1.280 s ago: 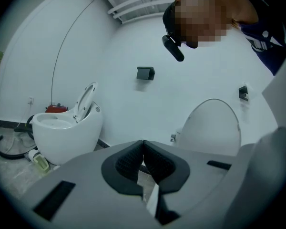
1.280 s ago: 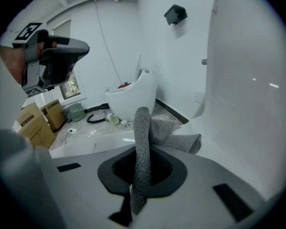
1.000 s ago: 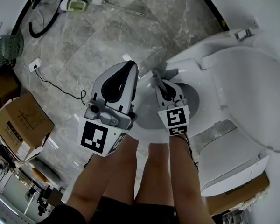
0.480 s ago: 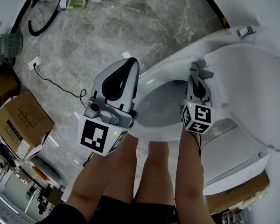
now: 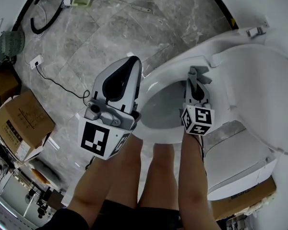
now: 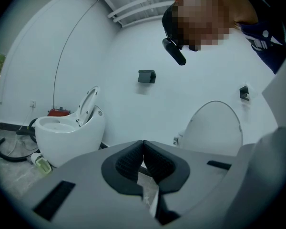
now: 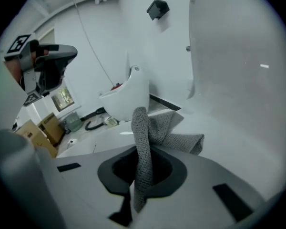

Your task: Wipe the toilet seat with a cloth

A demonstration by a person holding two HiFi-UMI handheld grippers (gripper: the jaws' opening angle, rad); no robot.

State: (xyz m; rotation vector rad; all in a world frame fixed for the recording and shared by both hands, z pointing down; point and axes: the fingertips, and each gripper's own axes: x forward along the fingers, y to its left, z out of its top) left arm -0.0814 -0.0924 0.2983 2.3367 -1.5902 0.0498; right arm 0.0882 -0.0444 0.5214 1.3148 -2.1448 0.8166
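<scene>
**Cloth** [image 7: 148,142]: grey, knitted. One fold is pinched between the pads of the right gripper [image 7: 142,163]; the rest spills forward onto the white surface ahead. In the head view it sits on the right side of the seat [image 5: 153,137], close beside the raised lid [image 5: 264,95].

**Right gripper**: jaws closed on the cloth, tips pointing away from the person, over the seat's right side.

**Left gripper** [image 5: 132,63]: pads pressed together with nothing between them; held at the seat's left edge, over the floor [image 5: 101,37].

**Seat**: white ring, down, round the open bowl.

**Legs** [image 5: 158,176]: bare, standing at the near edge of the bowl.

**Surroundings**: grey marbled floor; a cardboard box [image 5: 19,123] at near left; a black cable [image 5: 53,83] trailing left of the left gripper; a green basket [image 5: 9,44] at far left; a second toilet [image 6: 69,128] by the far wall.
</scene>
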